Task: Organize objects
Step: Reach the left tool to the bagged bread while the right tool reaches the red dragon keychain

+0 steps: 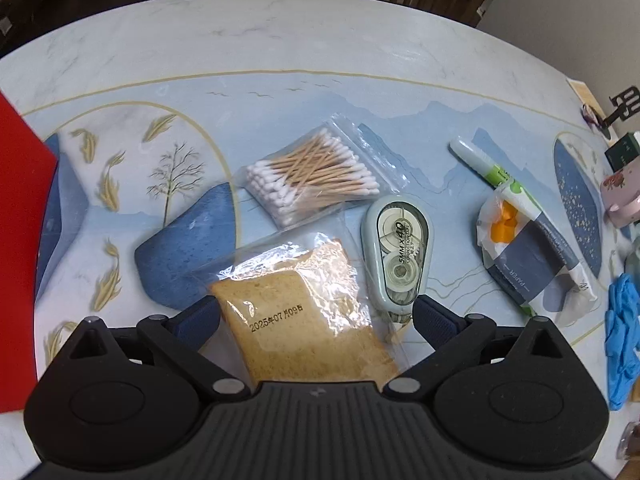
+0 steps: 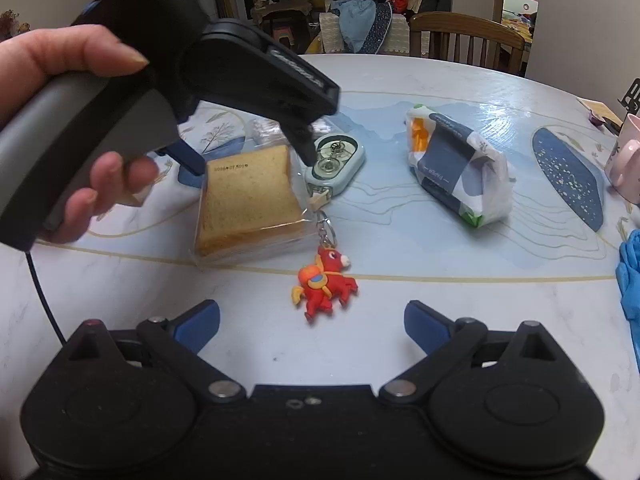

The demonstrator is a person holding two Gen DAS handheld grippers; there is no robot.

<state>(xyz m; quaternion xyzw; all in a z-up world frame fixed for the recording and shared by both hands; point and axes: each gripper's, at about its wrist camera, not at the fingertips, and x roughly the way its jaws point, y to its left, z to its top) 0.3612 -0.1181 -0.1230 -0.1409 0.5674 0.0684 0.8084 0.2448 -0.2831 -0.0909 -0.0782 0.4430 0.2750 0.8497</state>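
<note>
A bagged slice of bread (image 1: pixel 308 316) (image 2: pixel 248 208) lies on the patterned table. My left gripper (image 1: pixel 316 316) (image 2: pixel 252 162) is open, with one finger on each side of the bread. Beside the bread lies a correction tape (image 1: pixel 398 248) (image 2: pixel 336 162). A bag of cotton swabs (image 1: pixel 312 178) lies behind it, and a tissue pack (image 1: pixel 528 248) (image 2: pixel 456 168) and a white-green pen (image 1: pixel 482 162) lie to the right. A red horse keychain (image 2: pixel 324 284) lies in front of my right gripper (image 2: pixel 312 326), which is open and holds nothing.
A red sheet (image 1: pixel 20 240) covers the table's left edge. Blue gloves (image 1: pixel 622 332) (image 2: pixel 630 272) and a pink mug (image 2: pixel 626 160) sit at the right edge. A person's hand (image 2: pixel 68 120) holds the left gripper. A wooden chair (image 2: pixel 464 40) stands behind the table.
</note>
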